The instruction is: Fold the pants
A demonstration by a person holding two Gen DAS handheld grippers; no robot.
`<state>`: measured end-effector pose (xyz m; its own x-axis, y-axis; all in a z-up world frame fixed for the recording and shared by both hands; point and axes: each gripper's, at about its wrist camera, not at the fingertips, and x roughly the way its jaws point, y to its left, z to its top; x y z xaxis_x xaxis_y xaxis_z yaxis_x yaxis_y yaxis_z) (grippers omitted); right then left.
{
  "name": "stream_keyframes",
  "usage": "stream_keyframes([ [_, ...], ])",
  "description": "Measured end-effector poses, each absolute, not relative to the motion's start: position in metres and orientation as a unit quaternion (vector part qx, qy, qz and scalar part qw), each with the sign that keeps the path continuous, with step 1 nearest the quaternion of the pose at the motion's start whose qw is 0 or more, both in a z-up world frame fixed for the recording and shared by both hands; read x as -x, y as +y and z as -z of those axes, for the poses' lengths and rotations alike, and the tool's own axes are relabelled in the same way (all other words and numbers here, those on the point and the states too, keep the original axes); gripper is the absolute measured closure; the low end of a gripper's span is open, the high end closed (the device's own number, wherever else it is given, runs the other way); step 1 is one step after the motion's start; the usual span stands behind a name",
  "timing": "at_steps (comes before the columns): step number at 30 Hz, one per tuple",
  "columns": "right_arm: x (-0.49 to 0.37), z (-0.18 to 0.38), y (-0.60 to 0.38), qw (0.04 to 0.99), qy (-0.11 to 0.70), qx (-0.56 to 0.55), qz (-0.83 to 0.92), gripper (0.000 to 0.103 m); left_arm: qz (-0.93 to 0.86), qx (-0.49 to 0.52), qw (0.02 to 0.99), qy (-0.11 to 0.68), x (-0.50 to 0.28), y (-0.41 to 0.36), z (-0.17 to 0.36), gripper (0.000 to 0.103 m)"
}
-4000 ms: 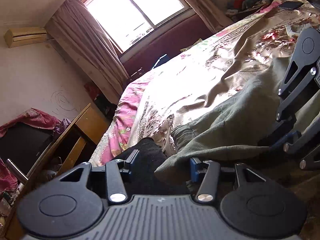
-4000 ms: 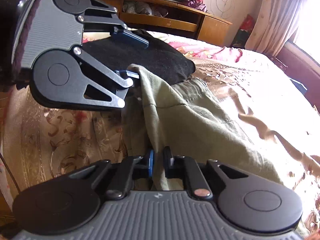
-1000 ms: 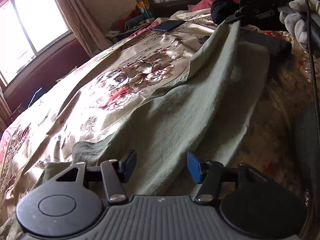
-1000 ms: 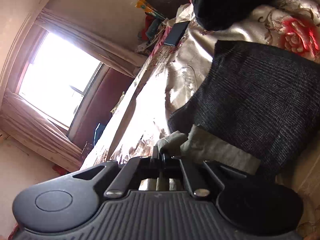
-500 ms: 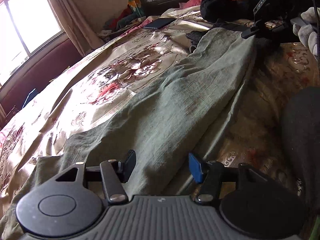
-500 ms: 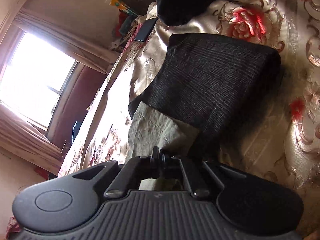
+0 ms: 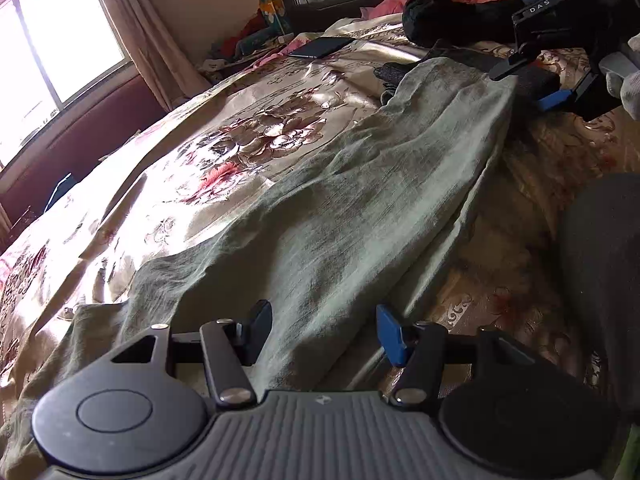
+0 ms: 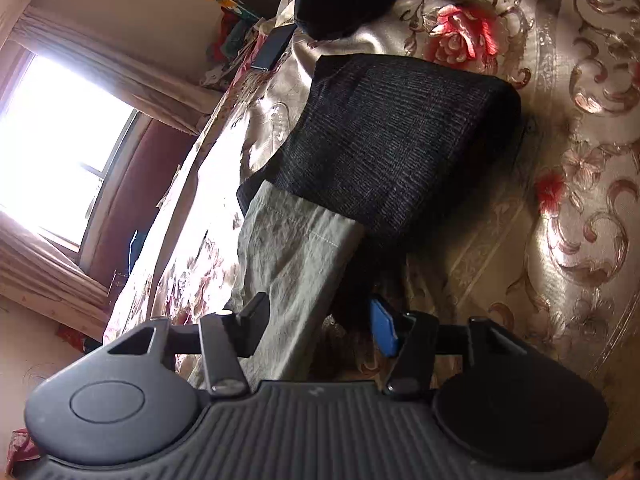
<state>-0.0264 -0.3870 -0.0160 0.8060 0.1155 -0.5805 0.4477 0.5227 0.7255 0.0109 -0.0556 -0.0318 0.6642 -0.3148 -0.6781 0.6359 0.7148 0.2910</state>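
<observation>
Left wrist view first: the left gripper (image 7: 320,330) hovers over the near end of the green pants (image 7: 340,200), jaws standing wide with the cloth between them but nothing pinched. The pants lie stretched out along the flowered bedspread (image 7: 224,148), long axis running away from this camera toward the right gripper (image 7: 560,92) at the far end. That looks like a deliberate lay-out, flat and lengthwise, so a fold can come next. A gloved hand (image 7: 626,80) shows behind that far tool.

Right wrist view now: the right gripper (image 8: 318,324) has its jaws opening, pads clear of the cloth, the hem end of the pants (image 8: 288,256) lying loose between and ahead of them. That end points at a folded black garment (image 8: 400,140) and touches its edge, probably parked beside the finished pile.
</observation>
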Motion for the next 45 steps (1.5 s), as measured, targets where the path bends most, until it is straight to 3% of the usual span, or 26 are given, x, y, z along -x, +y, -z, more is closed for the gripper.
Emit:
stream_keyframes([
  [4,-0.002,0.035,-0.375,0.800,0.331,-0.492,0.087,0.041,0.265,-0.261,0.872,0.318,-0.014,-0.055,0.035,0.032],
  [5,-0.005,0.037,-0.375,0.801,0.330,-0.491,0.092,0.045,0.265,-0.259,0.871,0.324,-0.015,-0.055,0.036,0.031],
  [6,-0.006,0.037,-0.376,0.800,0.327,-0.495,0.091,0.075,0.265,-0.254,0.870,0.329,-0.016,-0.054,0.036,0.031],
  [7,-0.006,0.037,-0.379,0.792,0.323,-0.512,0.078,0.097,0.267,-0.249,0.869,0.335,-0.017,-0.053,0.035,0.031],
  [8,-0.002,0.036,-0.383,0.782,0.311,-0.537,0.064,0.098,0.272,-0.242,0.867,0.341,-0.017,-0.051,0.033,0.032],
  [12,0.019,0.003,-0.389,0.827,0.274,-0.485,0.080,0.099,0.287,-0.231,0.855,0.364,-0.010,-0.041,0.027,0.032],
  [16,0.012,0.013,-0.396,0.820,0.334,-0.445,0.134,0.093,0.264,-0.246,0.857,0.367,-0.009,-0.032,0.019,0.032],
  [20,0.027,-0.006,-0.383,0.842,0.325,-0.406,0.143,0.092,0.247,-0.305,0.855,0.340,-0.002,-0.017,0.009,0.032],
  [24,0.034,-0.032,-0.332,0.877,0.355,-0.319,0.063,0.083,0.244,-0.340,0.842,0.341,0.004,0.003,0.008,0.031],
  [27,0.017,-0.037,-0.265,0.895,0.392,-0.207,-0.054,0.067,0.247,-0.332,0.840,0.350,0.004,0.010,0.011,0.032],
  [32,0.006,-0.027,-0.141,0.900,0.383,0.092,-0.186,0.069,0.255,-0.351,0.832,0.347,0.005,0.010,0.019,0.031],
  [34,0.008,-0.017,-0.110,0.883,0.372,0.166,-0.235,0.069,0.252,-0.347,0.834,0.347,0.005,0.012,0.022,0.031],
  [45,0.013,0.018,-0.076,0.836,0.372,0.289,-0.281,0.070,0.263,-0.307,0.843,0.355,0.000,0.024,0.014,0.031],
])
